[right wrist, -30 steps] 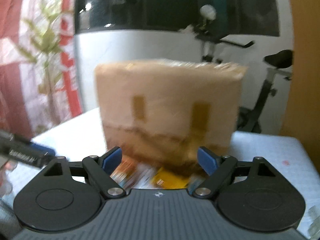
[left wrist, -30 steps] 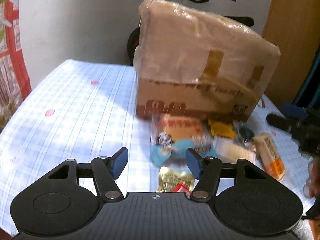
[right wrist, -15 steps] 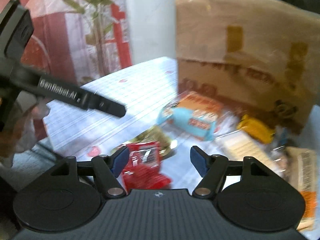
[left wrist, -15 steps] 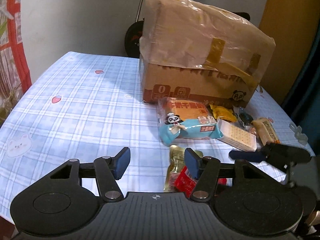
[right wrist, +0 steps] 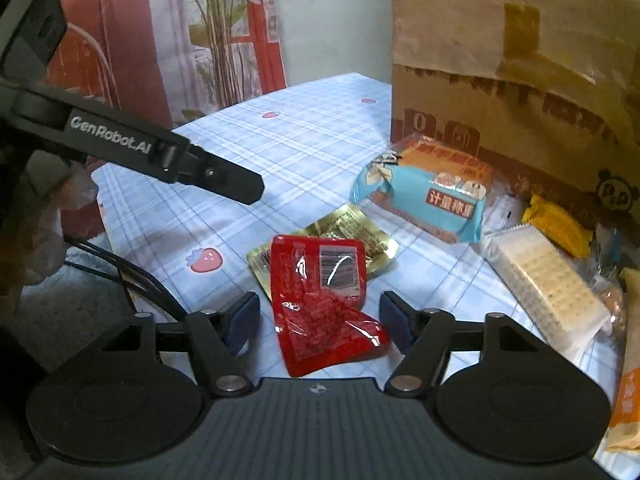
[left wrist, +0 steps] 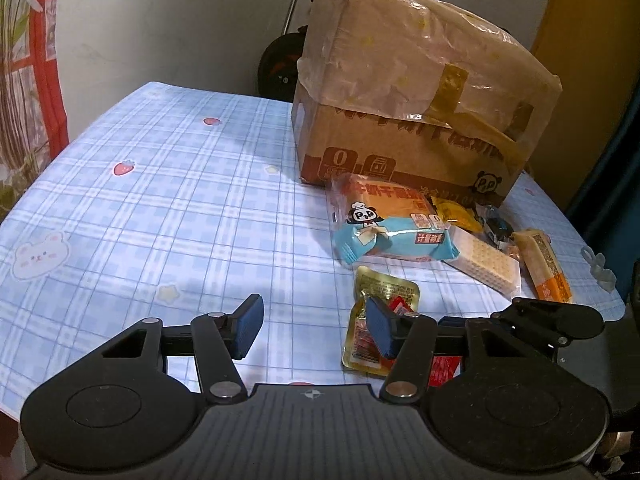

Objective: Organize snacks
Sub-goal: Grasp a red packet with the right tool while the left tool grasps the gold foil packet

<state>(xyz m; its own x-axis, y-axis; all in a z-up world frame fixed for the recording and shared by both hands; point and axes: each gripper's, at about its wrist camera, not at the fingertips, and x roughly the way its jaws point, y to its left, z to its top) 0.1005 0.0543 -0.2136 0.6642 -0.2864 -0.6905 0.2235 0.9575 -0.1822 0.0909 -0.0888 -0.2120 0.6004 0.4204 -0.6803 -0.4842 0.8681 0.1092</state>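
The tabletop (left wrist: 168,184), covered in a blue checked cloth with strawberry prints, carries a cardboard box (left wrist: 404,132) partly wrapped in plastic film and tape at its far side. A cluster of snacks lies in front of the box: a blue and orange packet (left wrist: 390,226) with a panda print, a clear pack of pale crackers (left wrist: 486,266) just beside it, a small yellow packet (left wrist: 456,210) against the box, and an orange-ended bar (left wrist: 544,266) further right. Nearer the edge lies a gold foil packet (right wrist: 360,232), with a red packet (right wrist: 324,300) resting partly on top of it. Right gripper (right wrist: 320,326): jaws spread and closing, the red packet lying between them, pads not touching it. Left gripper (left wrist: 312,326): jaws spread and closing over bare cloth, nothing between them; its right pad sits in front of the gold foil packet in the left wrist view, contact cannot be determined. In the right wrist view the left gripper appears as a black arm at upper left, hovering above the cloth, well apart from the red packet
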